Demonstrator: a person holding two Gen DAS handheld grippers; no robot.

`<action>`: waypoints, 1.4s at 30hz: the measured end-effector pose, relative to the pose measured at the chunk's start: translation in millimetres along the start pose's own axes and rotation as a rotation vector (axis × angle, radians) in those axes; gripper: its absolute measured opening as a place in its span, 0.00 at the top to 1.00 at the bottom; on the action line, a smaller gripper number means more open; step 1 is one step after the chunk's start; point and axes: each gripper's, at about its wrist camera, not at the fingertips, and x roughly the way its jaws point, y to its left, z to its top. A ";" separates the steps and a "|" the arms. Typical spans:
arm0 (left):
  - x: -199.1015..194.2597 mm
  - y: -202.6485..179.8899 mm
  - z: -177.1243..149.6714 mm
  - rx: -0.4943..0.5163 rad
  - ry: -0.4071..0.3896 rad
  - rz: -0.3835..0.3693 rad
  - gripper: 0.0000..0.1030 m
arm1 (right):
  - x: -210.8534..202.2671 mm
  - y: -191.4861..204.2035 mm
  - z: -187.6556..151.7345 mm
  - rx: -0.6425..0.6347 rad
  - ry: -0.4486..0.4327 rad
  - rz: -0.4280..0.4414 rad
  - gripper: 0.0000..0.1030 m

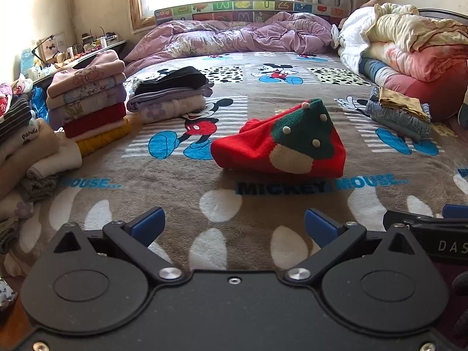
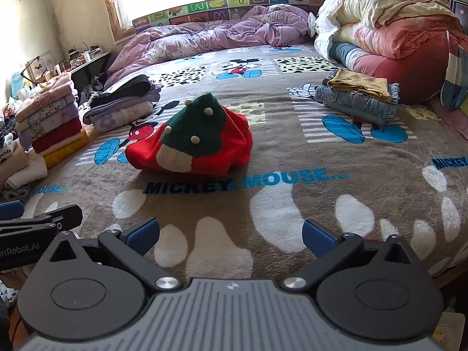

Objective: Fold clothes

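Nearest your lens, your left gripper hangs low over the near edge of the Mickey Mouse blanket, its blue pads spread wide with nothing between them. Your right gripper sits just beside it at the same height, likewise released and empty above the white paw prints. Ahead of both, well apart from the fingertips, the red sweater lies bunched in a loose heap at the middle of the bed, its green tree patch with pale pompoms turned upward; it rests just beyond the "MICKEY" lettering. To your left, a tall stack of folded tops stands at the bed's edge, with a lower pile of purple and dark garments just beside it, toward the centre. Over on your right, folded jeans with a mustard piece laid on top sit near rolled-up quilts. A rumpled lilac duvet lies along the headboard under the bright window.
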 end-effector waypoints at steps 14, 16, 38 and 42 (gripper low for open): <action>-6.5 3.1 0.9 -0.013 -0.041 -0.020 0.00 | -4.9 9.6 0.8 -0.043 -0.013 -0.018 0.00; -7.9 4.1 0.6 -0.016 -0.047 -0.023 0.00 | -6.9 10.3 1.2 -0.046 -0.018 -0.018 0.00; -10.7 3.0 -2.8 -0.017 -0.053 -0.032 0.00 | -14.1 12.6 0.3 -0.046 -0.029 -0.012 0.00; -10.5 3.2 -2.3 -0.019 -0.052 -0.033 0.00 | -13.3 11.5 -1.0 -0.042 -0.027 -0.008 0.00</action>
